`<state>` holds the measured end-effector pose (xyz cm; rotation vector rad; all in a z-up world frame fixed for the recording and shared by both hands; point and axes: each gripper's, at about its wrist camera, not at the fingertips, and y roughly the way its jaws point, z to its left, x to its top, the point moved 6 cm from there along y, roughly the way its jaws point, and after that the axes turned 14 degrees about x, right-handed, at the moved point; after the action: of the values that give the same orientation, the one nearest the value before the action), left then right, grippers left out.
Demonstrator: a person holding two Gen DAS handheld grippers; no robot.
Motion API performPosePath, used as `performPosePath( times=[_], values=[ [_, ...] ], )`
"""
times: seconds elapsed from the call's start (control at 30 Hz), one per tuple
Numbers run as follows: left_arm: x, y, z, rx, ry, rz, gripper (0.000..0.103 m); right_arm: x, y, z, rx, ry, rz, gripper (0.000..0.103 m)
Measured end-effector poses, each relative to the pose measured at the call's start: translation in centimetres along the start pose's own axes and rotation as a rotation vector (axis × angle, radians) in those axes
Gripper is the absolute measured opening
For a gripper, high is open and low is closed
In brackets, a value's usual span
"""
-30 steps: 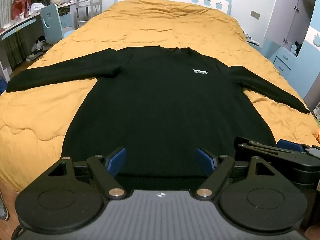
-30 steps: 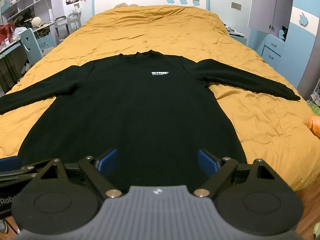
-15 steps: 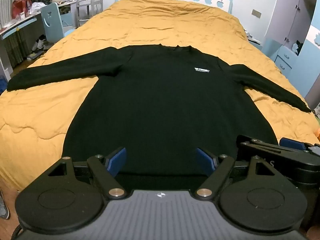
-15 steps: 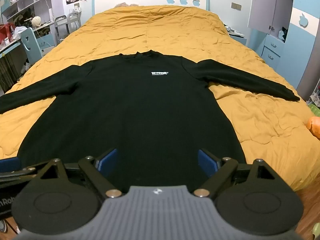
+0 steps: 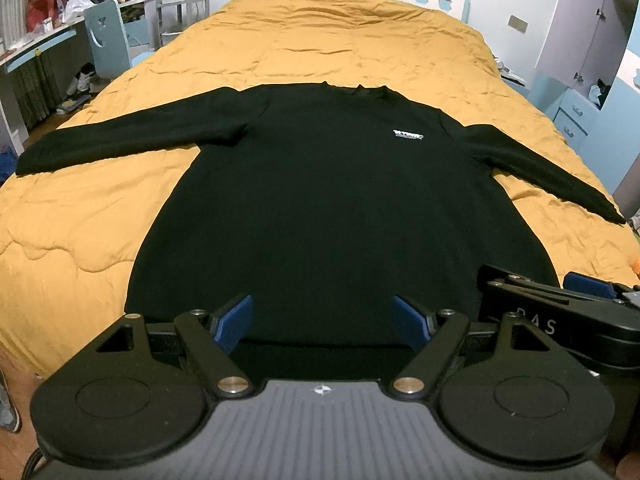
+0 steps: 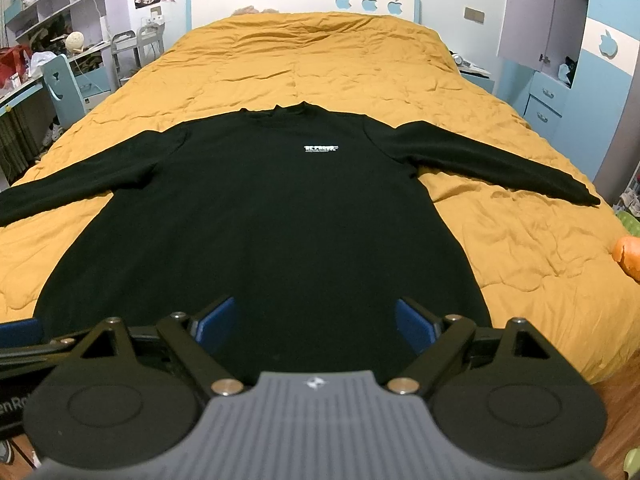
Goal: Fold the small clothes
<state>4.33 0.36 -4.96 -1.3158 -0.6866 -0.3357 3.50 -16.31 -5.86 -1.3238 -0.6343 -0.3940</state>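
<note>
**Waiting at the hem: no fold made yet**

Lying flat on the orange quilt (image 5: 340,52) is a black long-sleeved top (image 5: 332,208), front side up, collar toward the headboard and both sleeves stretched out to the sides. No part of it is folded, so by my reading the whole task is still ahead: sleeves in, then the body doubled over.

The left gripper (image 5: 322,320) hovers over the near hem with its blue pads spread wide and nothing between them. The right gripper (image 6: 314,326) is likewise released and empty, just beside it.

The hem itself is hidden behind both tools, so whether either one touches the cloth cannot be told. The small white logo (image 6: 321,148) on the chest is too blurred to read, and the left cuff runs out of the right camera's view.
</note>
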Motion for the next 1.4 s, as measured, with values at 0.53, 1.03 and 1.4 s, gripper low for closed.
performPosePath(
  times=[0.53,1.03,1.4],
  values=[
    [0.02,0.06,-0.07,0.006,-0.003,0.012,0.093,-0.08,0.16,-0.06,-0.001,-0.005,0.002,0.083],
    [-0.02,0.34,-0.12,0.01,-0.005,0.028,0.093,-0.18,0.23,-0.12,-0.002,-0.007,0.003,0.083],
    [0.0,0.47,-0.06,0.011,-0.006,0.035,0.093,-0.24,0.26,-0.11,-0.002,-0.009,0.005,0.083]
  ],
)
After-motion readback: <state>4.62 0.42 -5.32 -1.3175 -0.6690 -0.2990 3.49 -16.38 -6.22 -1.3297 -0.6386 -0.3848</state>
